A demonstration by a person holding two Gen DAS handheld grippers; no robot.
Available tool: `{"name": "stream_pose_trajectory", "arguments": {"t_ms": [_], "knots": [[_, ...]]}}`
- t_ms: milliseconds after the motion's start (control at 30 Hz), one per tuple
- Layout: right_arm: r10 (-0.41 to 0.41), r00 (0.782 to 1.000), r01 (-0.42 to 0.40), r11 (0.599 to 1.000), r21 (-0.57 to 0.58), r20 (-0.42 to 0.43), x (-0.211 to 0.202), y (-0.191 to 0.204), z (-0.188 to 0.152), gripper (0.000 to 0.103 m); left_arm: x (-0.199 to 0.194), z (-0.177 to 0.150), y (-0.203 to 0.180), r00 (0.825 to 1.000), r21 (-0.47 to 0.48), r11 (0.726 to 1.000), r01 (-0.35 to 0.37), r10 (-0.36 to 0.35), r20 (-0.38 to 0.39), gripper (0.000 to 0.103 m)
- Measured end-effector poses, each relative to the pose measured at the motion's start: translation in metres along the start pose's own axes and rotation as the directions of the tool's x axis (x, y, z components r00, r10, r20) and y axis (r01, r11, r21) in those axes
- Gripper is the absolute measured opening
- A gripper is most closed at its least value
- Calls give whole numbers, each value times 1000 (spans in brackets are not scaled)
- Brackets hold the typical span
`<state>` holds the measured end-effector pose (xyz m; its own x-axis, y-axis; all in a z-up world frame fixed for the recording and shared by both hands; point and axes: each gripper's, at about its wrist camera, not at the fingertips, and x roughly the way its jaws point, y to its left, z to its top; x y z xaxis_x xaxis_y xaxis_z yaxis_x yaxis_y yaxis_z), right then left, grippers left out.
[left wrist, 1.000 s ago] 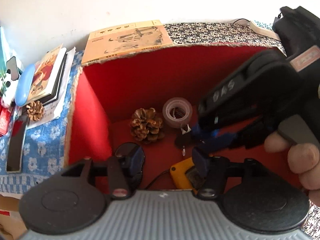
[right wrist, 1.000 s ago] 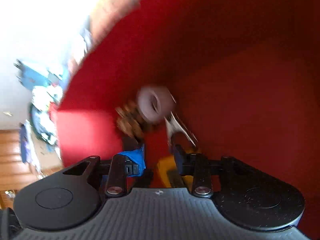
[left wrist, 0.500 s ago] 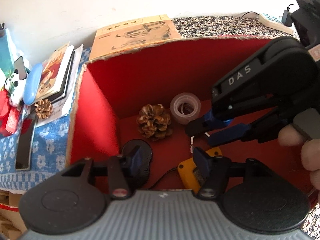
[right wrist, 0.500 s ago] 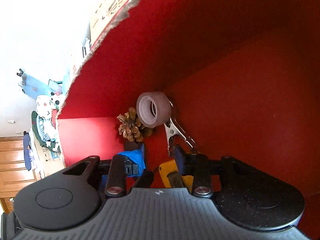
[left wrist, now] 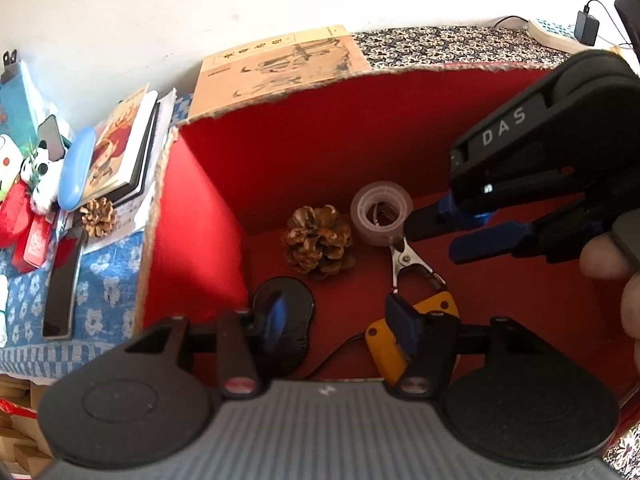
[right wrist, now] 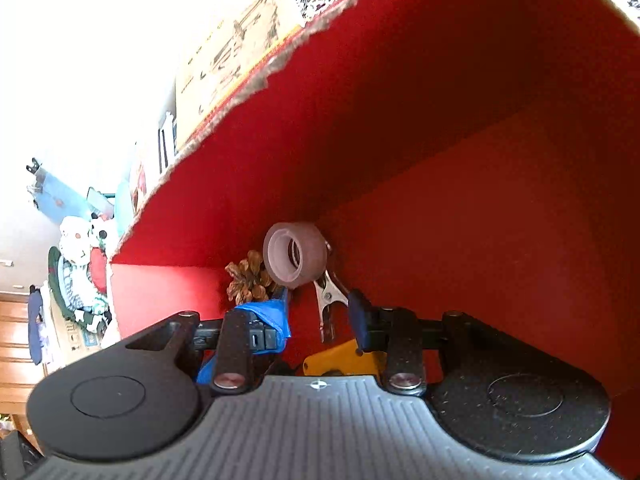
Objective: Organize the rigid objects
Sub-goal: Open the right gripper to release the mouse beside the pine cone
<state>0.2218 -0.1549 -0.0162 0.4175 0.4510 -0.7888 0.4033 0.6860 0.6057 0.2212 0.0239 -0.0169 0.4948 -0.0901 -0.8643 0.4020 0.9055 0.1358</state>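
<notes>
Inspection of the red-lined box: five items lie on its floor. A roll of clear tape stands on edge against the rear wall, with a large pine cone just beside it on its left. A metal clip lies in front of the tape, its jaw tip at the roll's base and its handles reaching toward a yellow-cased device nearer the front, from which a thin dark cable runs. A round black disc-shaped object lies near the left wall, in front of the pine cone. The right gripper is inside the box, held by a hand at the right edge; its two blue-padded fingers stand apart with nothing between them, the upper tip close beside the tape roll; contact cannot be confirmed. From the right wrist camera the clip lies between and beyond those spread fingers. The left gripper hangs over the front of the box, fingers wide and empty. Outside the box, left, a flowered blue cloth carries a stack of books, a blue oval case, a small pine cone and a black phone-like slab. A yellowed book lies behind the rear wall.
</notes>
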Motion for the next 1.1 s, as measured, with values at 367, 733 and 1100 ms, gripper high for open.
{"name": "stream_pose_trajectory", "arguments": {"t_ms": [367,733,1100], "knots": [[-44,996,46,999,-26,76,-2,9,-4,17,0,0,-2,999,5,999,-33,33,2,66],[-81,988,87,995,-40,131,-7,15,-7,17,-1,-1,-2,999,-1,999,-46,46,13,65],[-145,973,158,985,-62,177,-17,19,-10,17,-2,0,-4,999,12,999,-45,45,-2,65]]}}
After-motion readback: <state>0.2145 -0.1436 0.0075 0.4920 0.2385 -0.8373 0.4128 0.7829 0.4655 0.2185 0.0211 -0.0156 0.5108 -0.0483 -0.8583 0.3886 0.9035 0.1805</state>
